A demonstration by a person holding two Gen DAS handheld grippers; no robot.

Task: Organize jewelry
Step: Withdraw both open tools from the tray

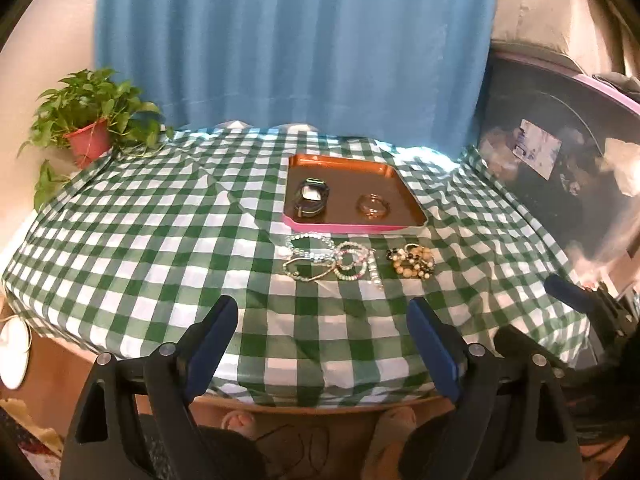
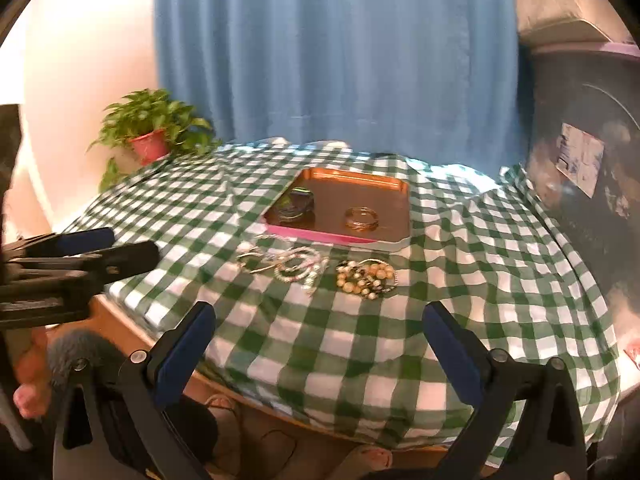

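Bracelets lie tangled, probably, before the tray; both grippers hover wide open, empty — pinch one strand, lift slowly.

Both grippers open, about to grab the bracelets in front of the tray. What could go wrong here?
1. The bead bracelets overlap in a pile; lifting one may drag the others.
2. The tablecloth is wrinkled and loose; fingers could pinch it.
3. The tray already holds a watch and bangle; a drop could knock them.
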